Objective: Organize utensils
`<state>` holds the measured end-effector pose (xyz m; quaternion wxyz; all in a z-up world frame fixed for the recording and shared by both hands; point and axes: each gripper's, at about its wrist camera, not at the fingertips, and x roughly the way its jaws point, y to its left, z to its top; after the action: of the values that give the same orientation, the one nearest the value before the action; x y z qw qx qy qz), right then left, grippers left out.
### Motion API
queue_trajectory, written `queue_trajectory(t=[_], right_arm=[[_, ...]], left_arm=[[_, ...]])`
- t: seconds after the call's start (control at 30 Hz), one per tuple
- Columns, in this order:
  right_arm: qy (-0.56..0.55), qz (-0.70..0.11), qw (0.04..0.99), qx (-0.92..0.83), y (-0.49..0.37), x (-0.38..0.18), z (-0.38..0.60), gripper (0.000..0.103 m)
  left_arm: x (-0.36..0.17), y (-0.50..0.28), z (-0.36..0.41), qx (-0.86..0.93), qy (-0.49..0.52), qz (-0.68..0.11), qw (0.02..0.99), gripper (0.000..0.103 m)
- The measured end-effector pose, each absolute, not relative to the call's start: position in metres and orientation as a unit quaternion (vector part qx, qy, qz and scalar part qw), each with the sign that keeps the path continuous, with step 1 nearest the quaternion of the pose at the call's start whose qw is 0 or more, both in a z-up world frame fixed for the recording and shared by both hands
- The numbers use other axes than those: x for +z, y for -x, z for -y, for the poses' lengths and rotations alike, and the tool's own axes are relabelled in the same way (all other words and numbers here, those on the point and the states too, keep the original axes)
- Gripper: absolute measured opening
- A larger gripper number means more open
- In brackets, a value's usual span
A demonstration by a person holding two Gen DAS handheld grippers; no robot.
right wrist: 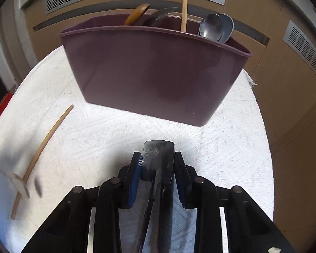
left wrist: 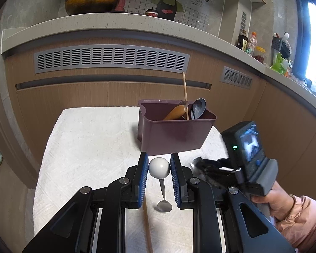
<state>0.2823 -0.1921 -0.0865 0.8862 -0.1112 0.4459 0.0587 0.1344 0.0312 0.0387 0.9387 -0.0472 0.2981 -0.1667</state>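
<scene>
Blurred utensil (right wrist: 19, 181), left edge

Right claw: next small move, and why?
Probably lift and carry toward the purple bin. The right claw looks clamped on a flat metal utensil handle above the white cloth; the bin ahead already holds spoons.

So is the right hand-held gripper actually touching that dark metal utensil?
Touching. The right wrist view shows the right hand-held gripper with both pads pressed against the metal utensil.
</scene>
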Motion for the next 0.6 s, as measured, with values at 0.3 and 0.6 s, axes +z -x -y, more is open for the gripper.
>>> queue_trajectory(t=[0.3,0.6], right_arm=[[0.062,-0.391,0.910,0.120,-0.235,-0.033,0.229,0.004],[0.059,-0.413,0.903,0.106,-0.229,-0.046,0.234,0.015]], left_arm=[[0.038,-0.134,-0.029,-0.171,0.052,-0.303,0.936,0.022],[0.038,-0.134,-0.027,-0.173,0.047,-0.303,0.936,0.022]])
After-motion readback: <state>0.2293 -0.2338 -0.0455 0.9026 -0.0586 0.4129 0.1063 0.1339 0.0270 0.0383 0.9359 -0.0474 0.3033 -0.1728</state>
